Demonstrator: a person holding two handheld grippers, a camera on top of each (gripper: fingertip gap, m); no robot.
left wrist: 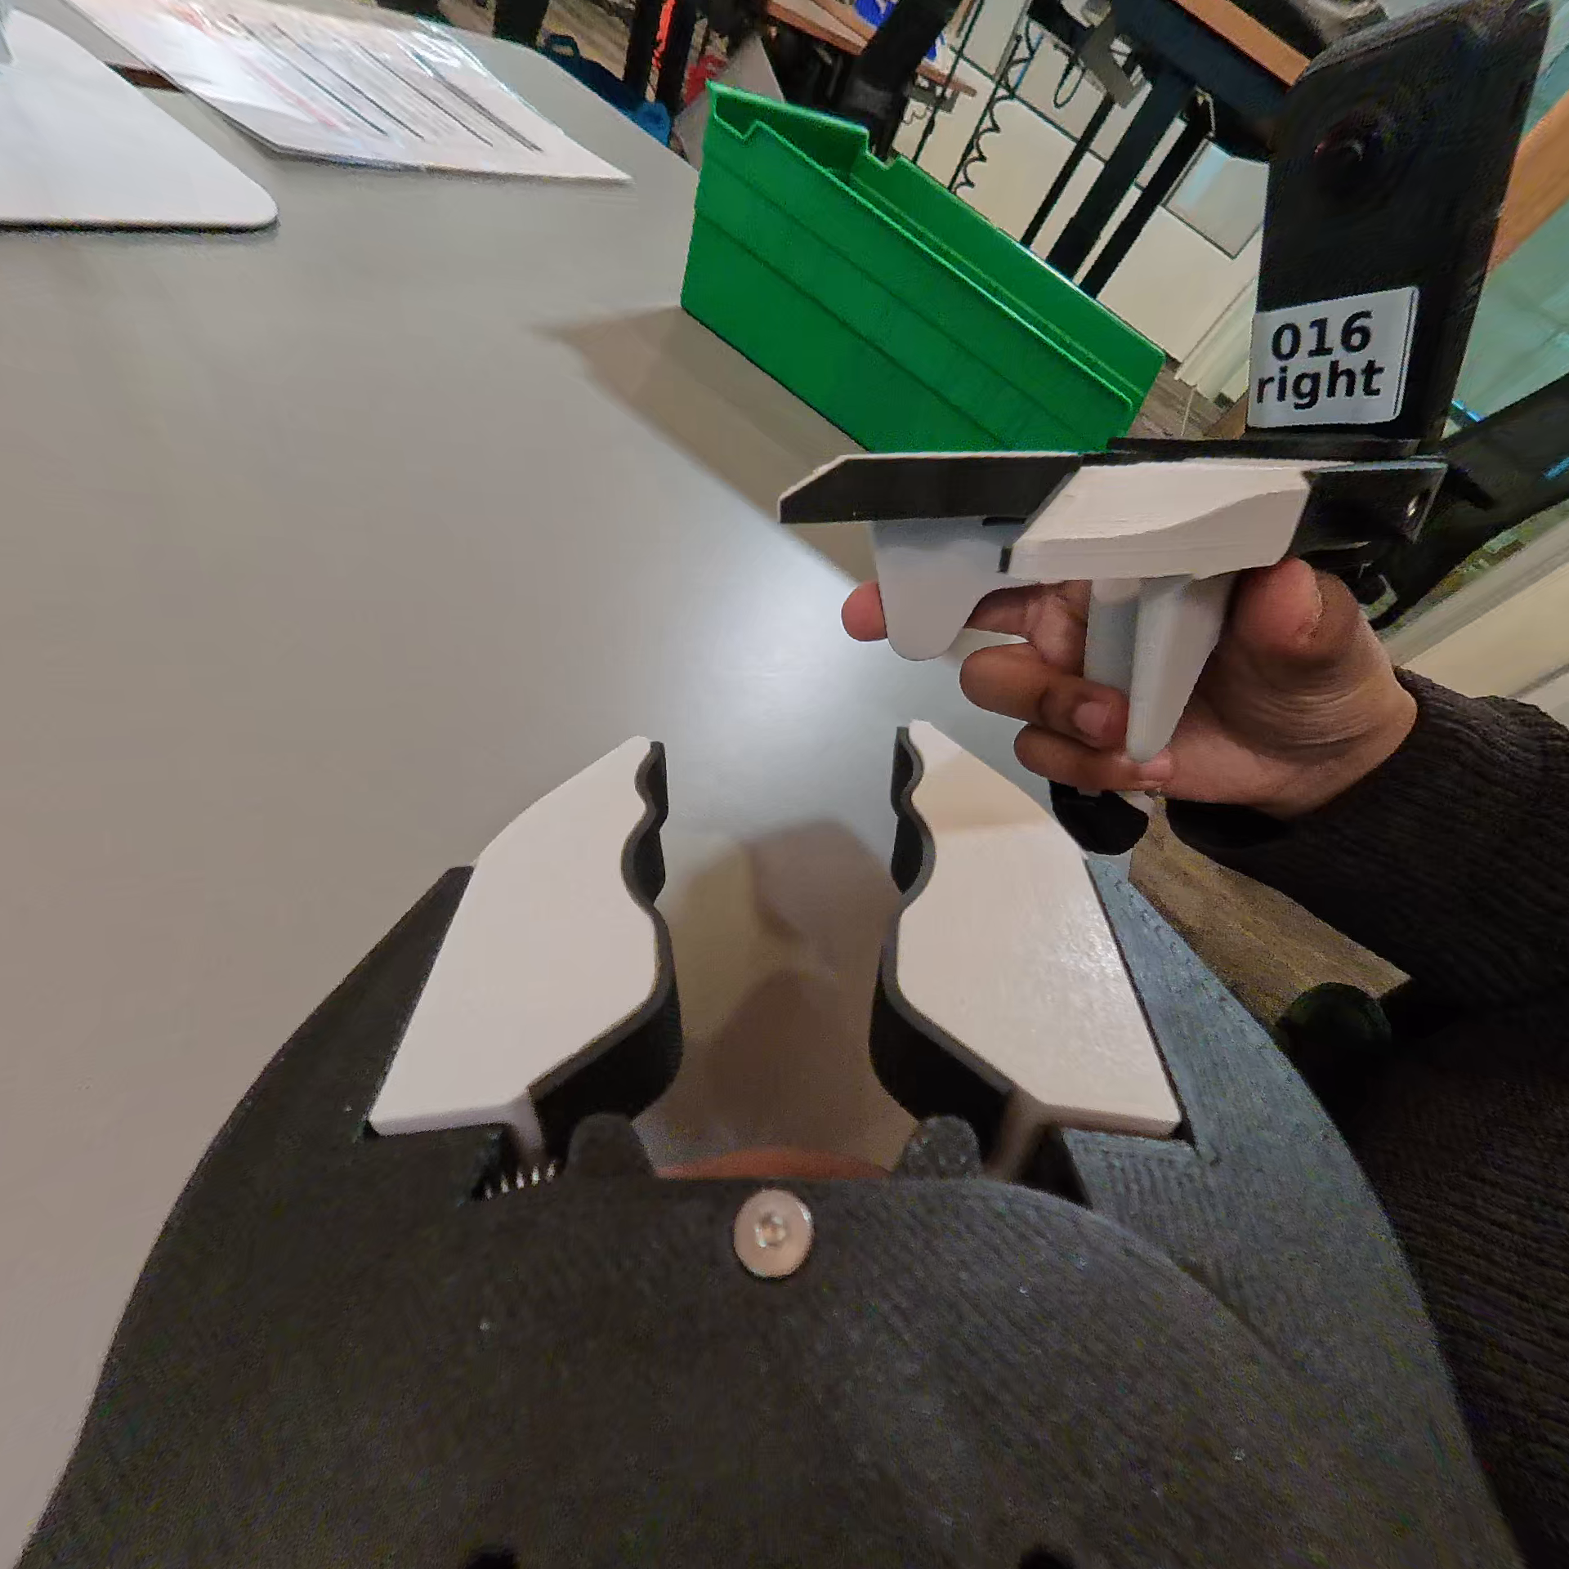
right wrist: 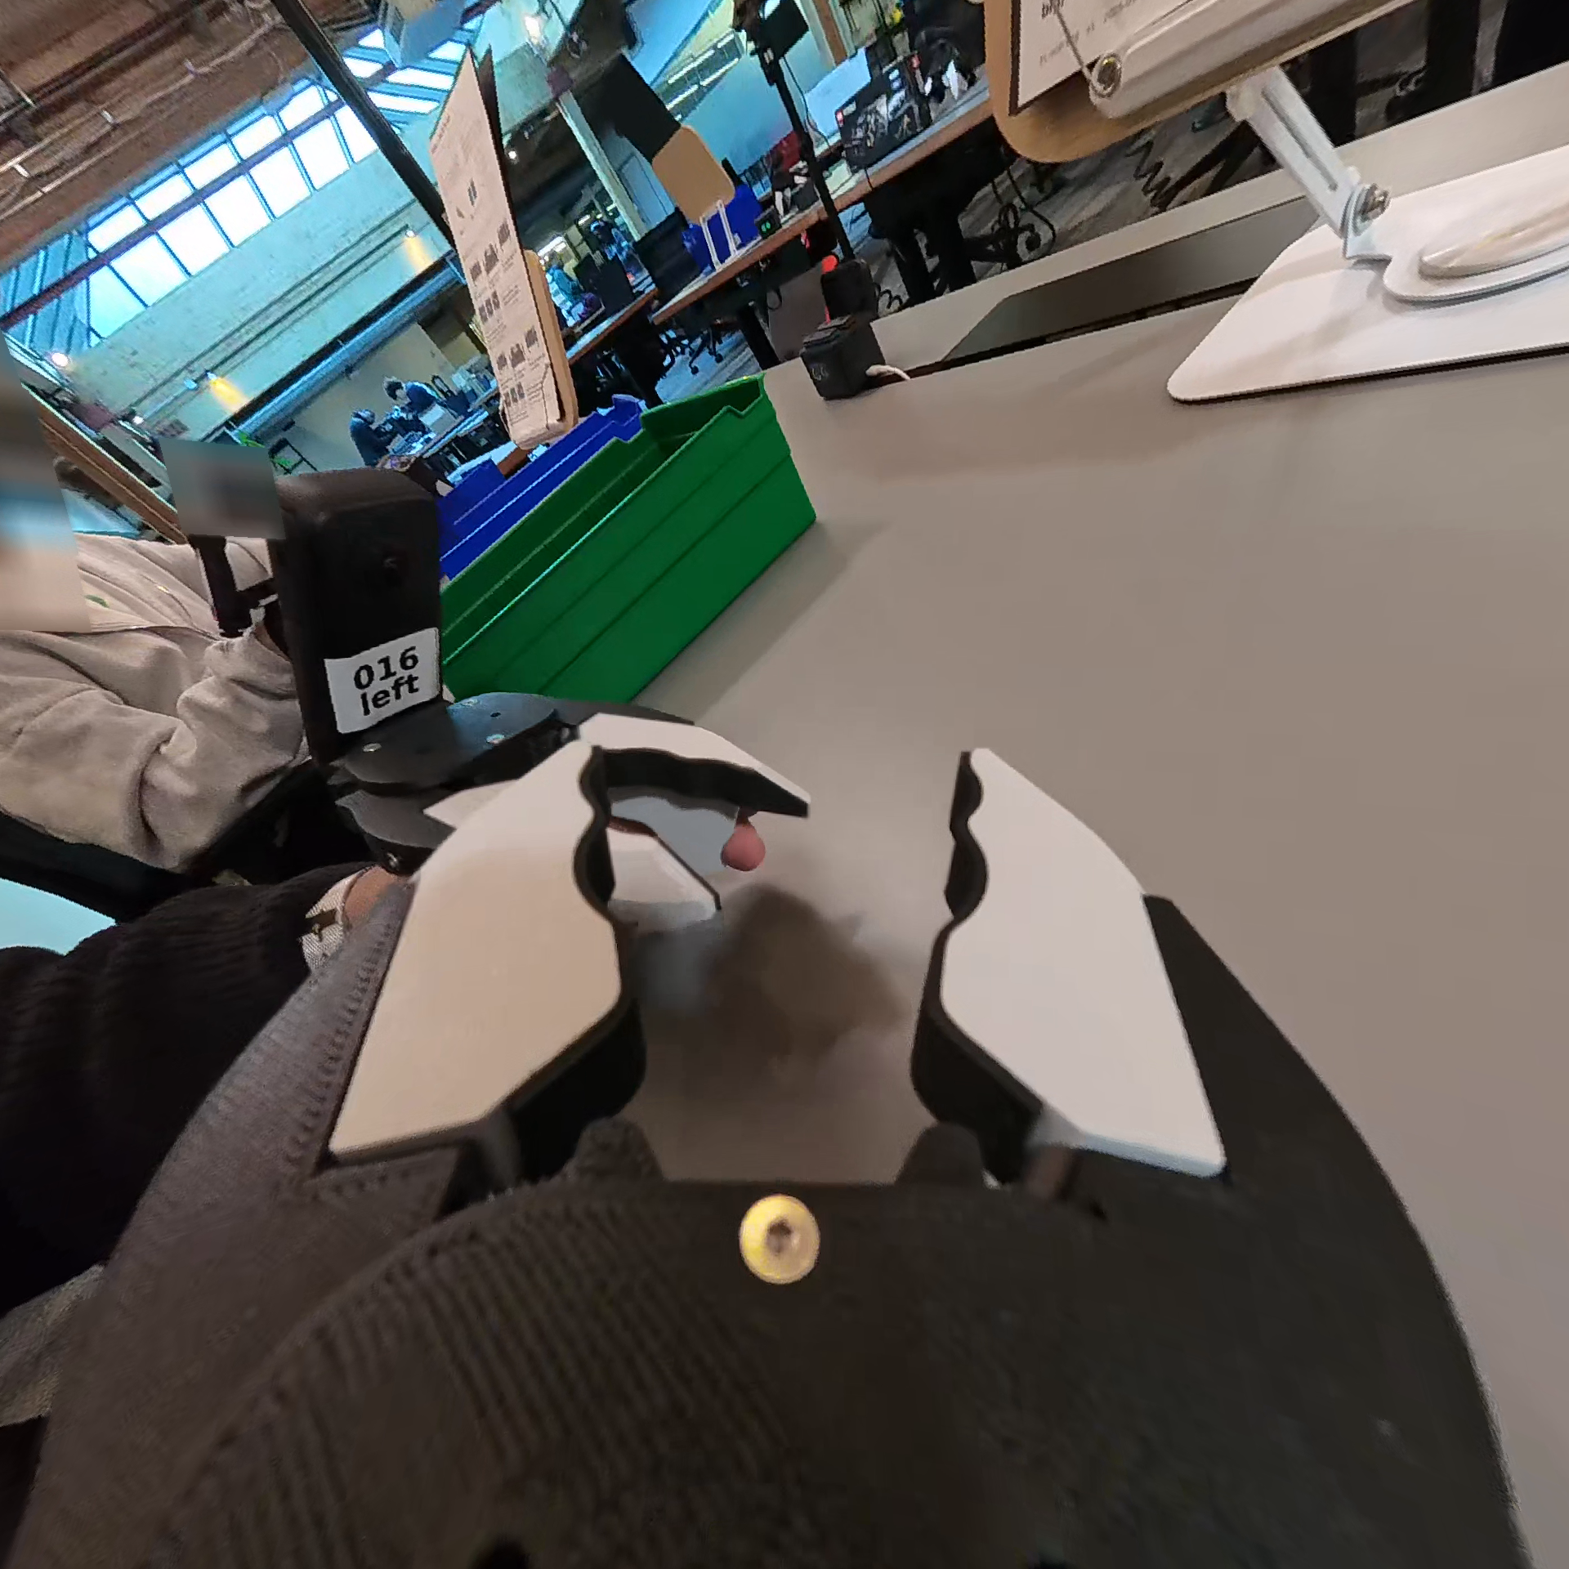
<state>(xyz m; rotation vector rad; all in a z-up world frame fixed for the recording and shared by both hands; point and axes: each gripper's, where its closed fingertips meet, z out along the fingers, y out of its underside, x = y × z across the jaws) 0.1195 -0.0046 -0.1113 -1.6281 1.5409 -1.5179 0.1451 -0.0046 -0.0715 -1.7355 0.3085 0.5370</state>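
Note:
My left gripper (left wrist: 779,747) is open and empty, held low over a bare grey table (left wrist: 382,552). My right gripper (right wrist: 781,764) is also open and empty over the same table (right wrist: 1189,679). The right gripper also shows side-on in the left wrist view (left wrist: 798,505), held by a hand (left wrist: 1231,705) in a dark sleeve, in front of and to the right of my left fingers. The left gripper shows in the right wrist view (right wrist: 730,815), just beyond my right gripper's left finger (right wrist: 509,934). A green bin (left wrist: 891,289) stands at the table's far edge.
The green bin (right wrist: 628,543) has a blue bin (right wrist: 526,492) behind it. A white stand base (right wrist: 1401,297) and a small black device (right wrist: 840,361) sit at the far side. A laminated sheet (left wrist: 340,85) lies nearby. A person in a beige top (right wrist: 127,679) sits at left.

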